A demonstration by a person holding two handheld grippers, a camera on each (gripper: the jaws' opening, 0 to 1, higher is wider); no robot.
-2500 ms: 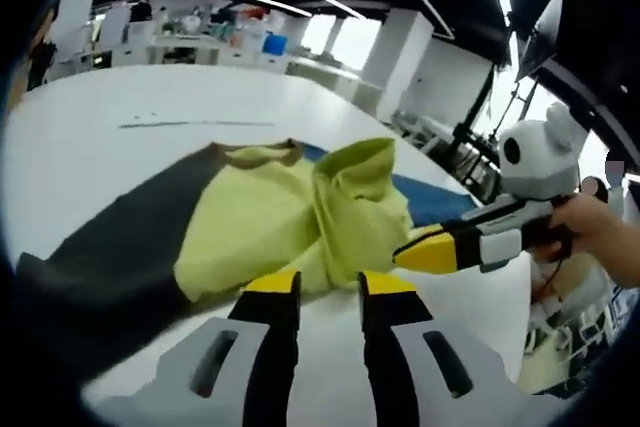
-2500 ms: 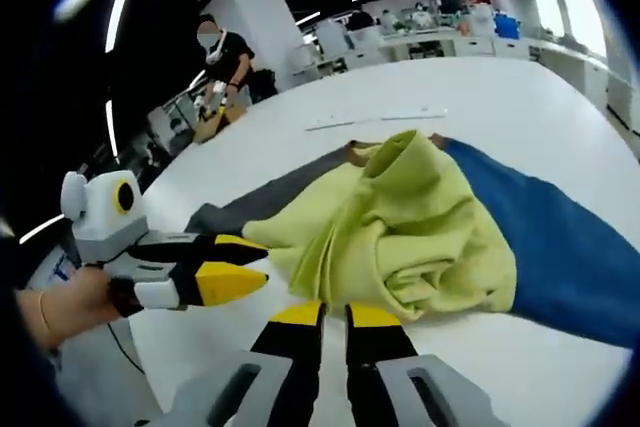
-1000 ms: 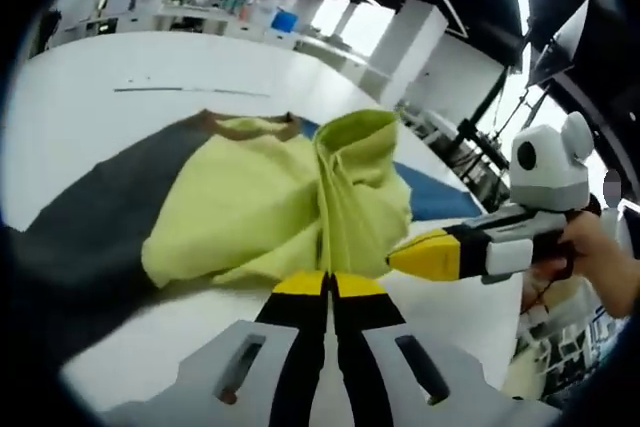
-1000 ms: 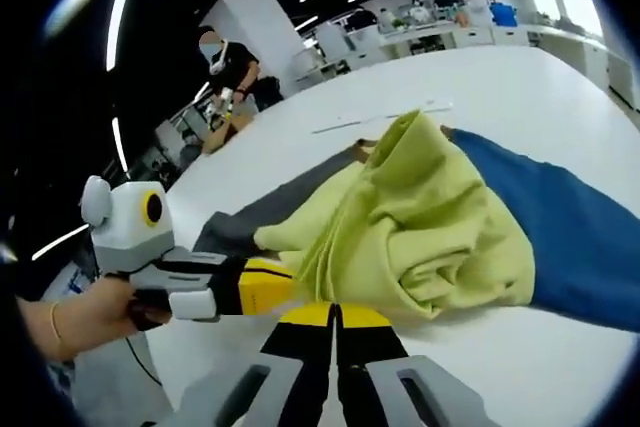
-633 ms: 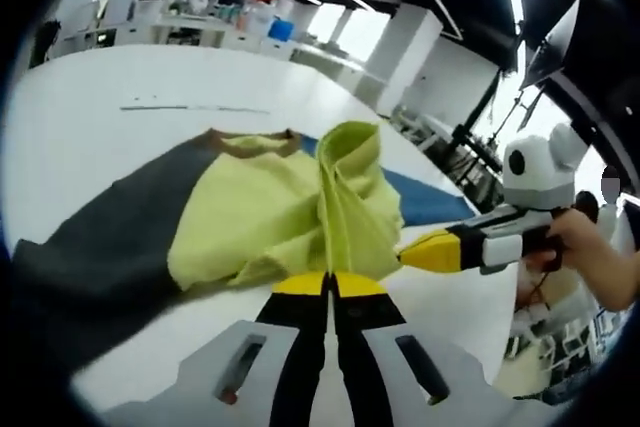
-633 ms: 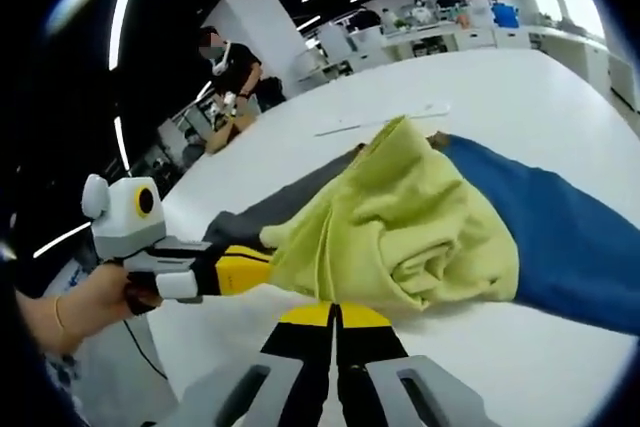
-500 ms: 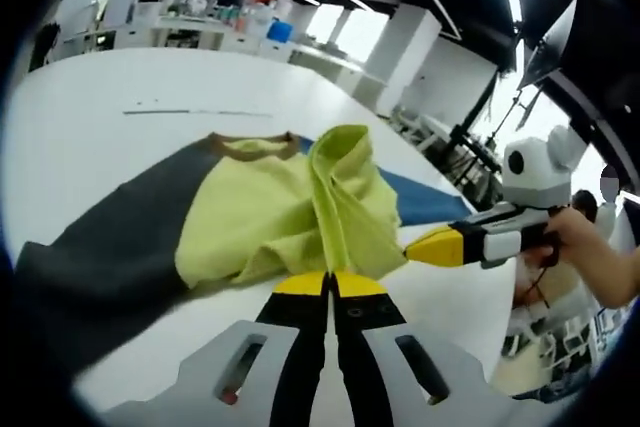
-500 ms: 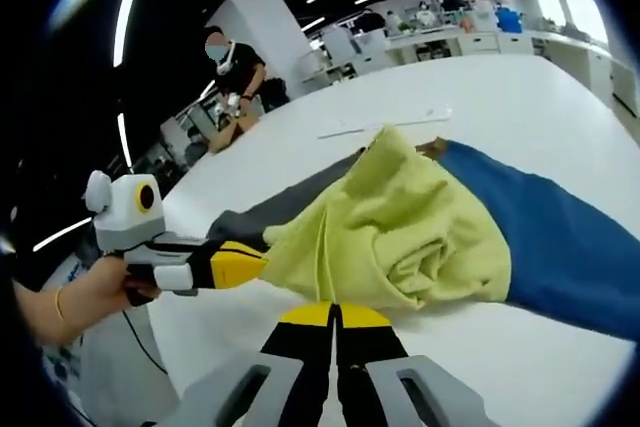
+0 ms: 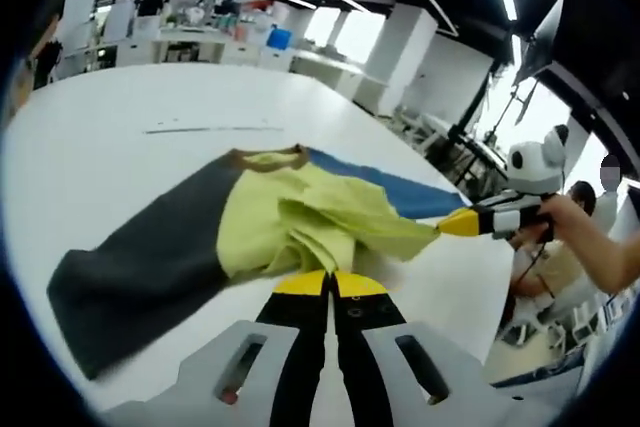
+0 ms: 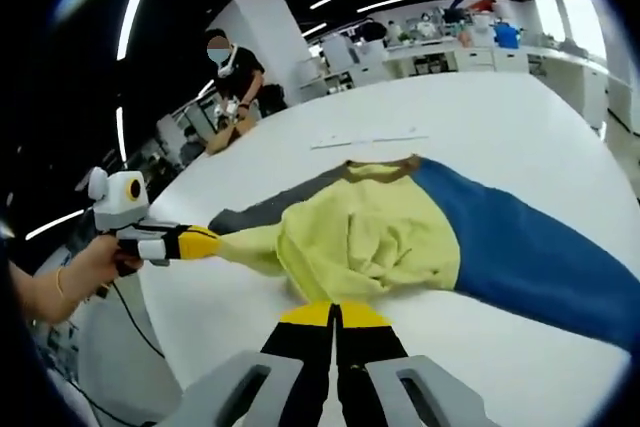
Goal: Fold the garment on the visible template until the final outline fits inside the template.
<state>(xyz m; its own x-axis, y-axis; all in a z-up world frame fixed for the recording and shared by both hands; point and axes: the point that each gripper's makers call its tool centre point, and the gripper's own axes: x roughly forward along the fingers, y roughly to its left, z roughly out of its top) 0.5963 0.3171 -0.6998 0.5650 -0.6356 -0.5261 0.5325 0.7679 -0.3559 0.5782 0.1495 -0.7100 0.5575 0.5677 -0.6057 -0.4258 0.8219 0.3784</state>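
White table (image 9: 120,157); both tongs pinch garment (image 9: 300,217) (no legible writing).

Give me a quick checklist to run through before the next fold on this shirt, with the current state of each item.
1. Left tongs shut on the hem of the shirt: ok.
2. Right tongs shut on the hem of the yellow-green body: ok.
3. Both sleeves lying out on the white table, the dark grey sleeve and the blue sleeve: ok.
4. Body panel flat: not ok, it is bunched and wrinkled between the two grips.
5. Brown collar in sight at the far end: ok.
6. Template outline under the shirt: cannot tell; only a thin line shows beyond the collar.
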